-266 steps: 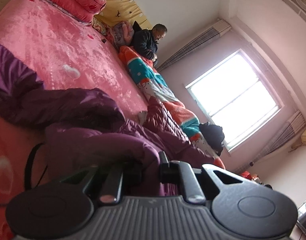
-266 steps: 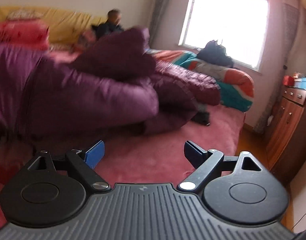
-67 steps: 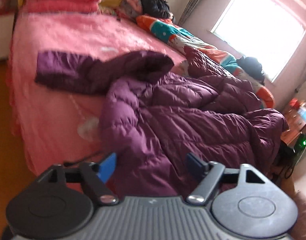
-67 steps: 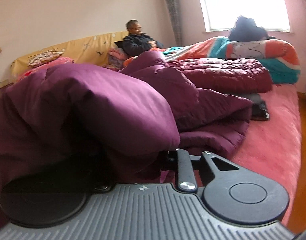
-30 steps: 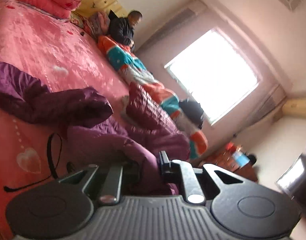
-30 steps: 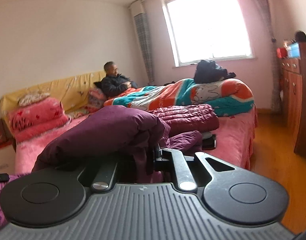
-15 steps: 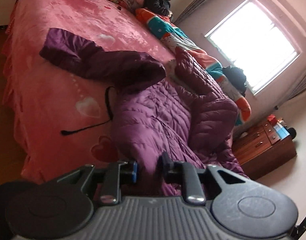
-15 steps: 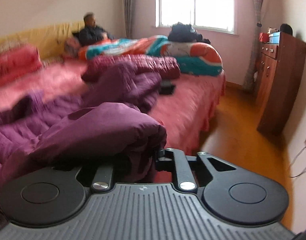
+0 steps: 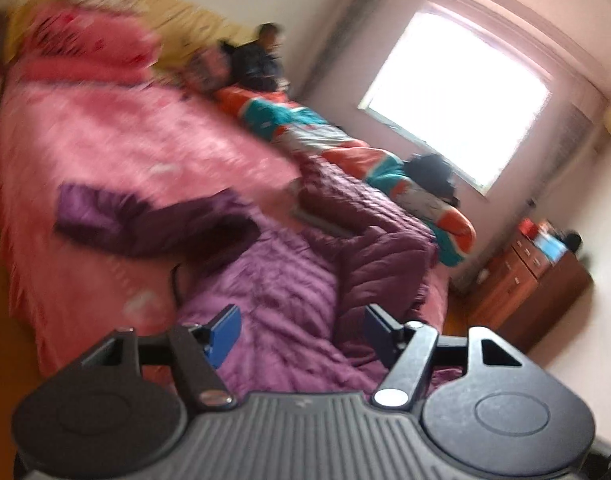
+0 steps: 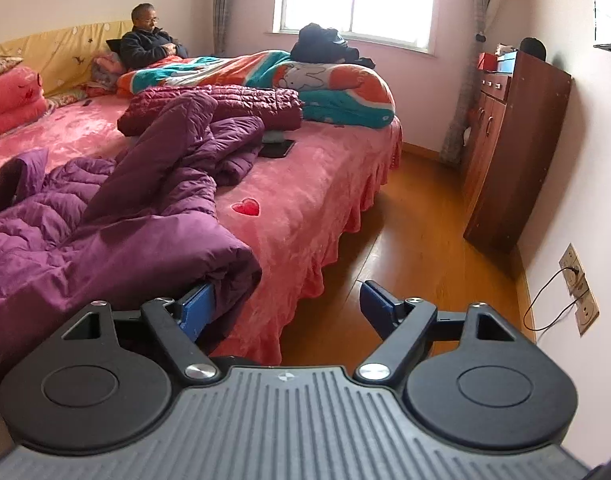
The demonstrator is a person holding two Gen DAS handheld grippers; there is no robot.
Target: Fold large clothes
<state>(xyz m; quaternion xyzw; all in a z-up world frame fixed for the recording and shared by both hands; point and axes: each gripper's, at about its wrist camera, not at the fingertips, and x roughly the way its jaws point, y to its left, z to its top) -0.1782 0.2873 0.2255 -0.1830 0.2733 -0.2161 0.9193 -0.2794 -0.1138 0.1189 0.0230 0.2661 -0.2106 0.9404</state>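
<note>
A large purple padded coat (image 9: 281,292) lies spread over the near part of the pink bed (image 9: 105,152), one sleeve stretched to the left. My left gripper (image 9: 299,330) hangs above the coat's near edge, its jaws opening, with nothing pressed between them. In the right wrist view the same purple coat (image 10: 117,232) ends in a folded corner at the bed's edge. My right gripper (image 10: 283,304) is opening just off that corner. Its left blue pad (image 10: 195,306) sits against the cloth while the right one stands over the floor.
A dark red quilted coat (image 10: 225,106) and a phone (image 10: 276,148) lie farther along the bed. A person (image 10: 149,42) sits at the headboard under a colourful quilt (image 10: 289,76). A wooden cabinet (image 10: 509,140) stands by the right wall. A black cord (image 9: 175,284) lies beside the coat.
Both grippers were shut on folds of the purple coat half a second ago. Both have since let go and spread their jaws. The left one rose, the right one sank toward the bed's edge.
</note>
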